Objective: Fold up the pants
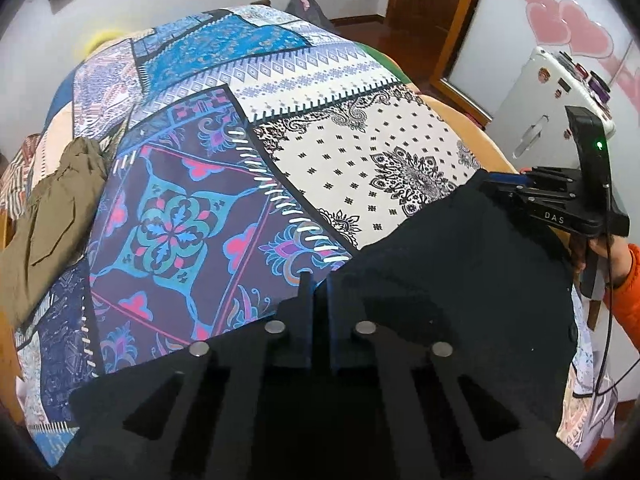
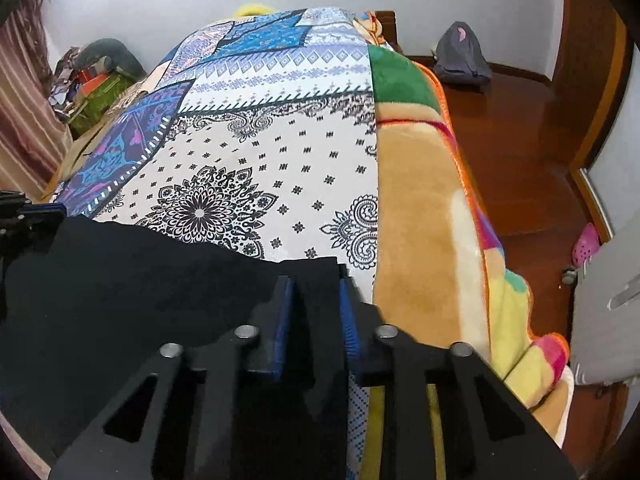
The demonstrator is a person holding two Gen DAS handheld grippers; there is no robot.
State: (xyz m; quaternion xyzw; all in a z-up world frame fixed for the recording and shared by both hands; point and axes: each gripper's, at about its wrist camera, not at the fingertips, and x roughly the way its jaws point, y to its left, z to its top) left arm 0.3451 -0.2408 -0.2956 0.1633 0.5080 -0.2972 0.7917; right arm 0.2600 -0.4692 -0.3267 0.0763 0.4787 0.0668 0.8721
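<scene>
Black pants [image 1: 460, 272] lie spread on the patterned bedspread [image 1: 224, 208] at the near end of the bed. My left gripper [image 1: 319, 280] is shut, pinching the pants' left edge. My right gripper [image 2: 316, 280] has its blue pads a little apart around a corner of the black pants [image 2: 132, 280], with cloth between the jaws. The right gripper also shows in the left wrist view [image 1: 520, 184] at the pants' far right corner. The left gripper shows at the left edge of the right wrist view [image 2: 28, 216].
An olive green garment [image 1: 52, 216] lies bunched at the bed's left side. A tan and multicoloured fleece blanket [image 2: 424, 240] covers the bed's right edge above a wooden floor [image 2: 520, 128]. A grey bag [image 2: 460, 56] sits on the floor. A white cabinet [image 1: 544, 104] stands at right.
</scene>
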